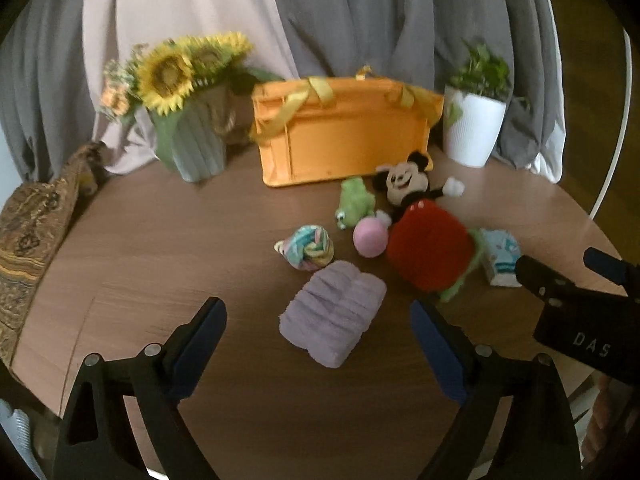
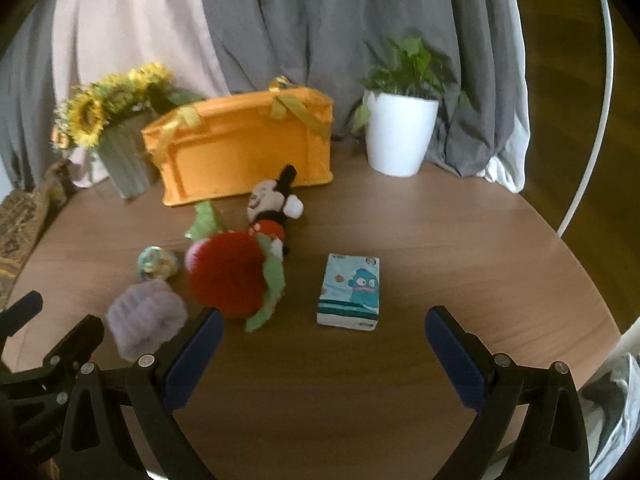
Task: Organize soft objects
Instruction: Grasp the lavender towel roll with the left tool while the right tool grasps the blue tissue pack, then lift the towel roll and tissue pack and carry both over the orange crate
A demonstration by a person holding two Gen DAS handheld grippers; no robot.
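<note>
Your left gripper (image 1: 318,344) is spread wide and empty with the folded lilac towel (image 1: 334,314) straight ahead between its fingers, so come down square over the fold and close low to catch every layer; your right gripper (image 2: 324,354) is likewise spread and empty, facing the tissue pack (image 2: 350,290). The soft toys lie mid-table, and the orange basket (image 2: 244,152) stands near the table's far edge, its inside hidden from both cameras.

Bare table (image 2: 460,248) lies open before my right gripper (image 2: 324,344). Soft toys crowd the middle; the orange bag (image 1: 344,140) blocks behind.
</note>
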